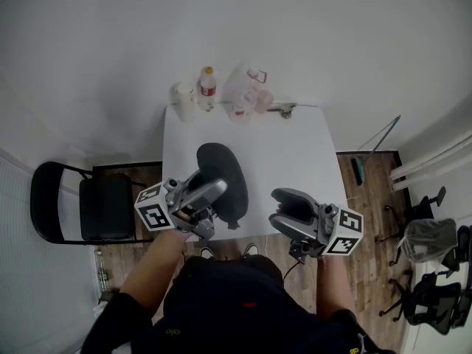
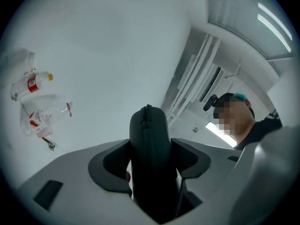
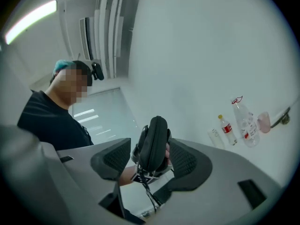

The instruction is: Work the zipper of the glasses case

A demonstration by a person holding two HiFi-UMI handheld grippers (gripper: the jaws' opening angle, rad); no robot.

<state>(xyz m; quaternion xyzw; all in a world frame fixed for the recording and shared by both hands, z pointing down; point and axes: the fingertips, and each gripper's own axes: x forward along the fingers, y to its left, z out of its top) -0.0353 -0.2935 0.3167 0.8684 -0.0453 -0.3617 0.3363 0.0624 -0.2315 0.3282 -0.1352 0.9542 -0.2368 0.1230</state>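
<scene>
The left claw (image 1: pixel 212 209) is clenched on the lower end of the glasses case (image 1: pixel 225 172) and holds it in the air above the near part of the white table (image 1: pixel 295 146). The zipper (image 2: pixel 147 114) runs along the narrow edge of the case and looks closed there. I cannot tell where its pull sits. The right claw (image 1: pixel 285 211) is released and empty, and it is apart from the case on its right side. I judge that the work is between two pulls on the zipper. The next move asks the right claw to come to the edge of the case and pinch the small pull while the left claw keeps the case steady. Some bottles (image 1: pixel 208 87) stand at the far edge of the table.
</scene>
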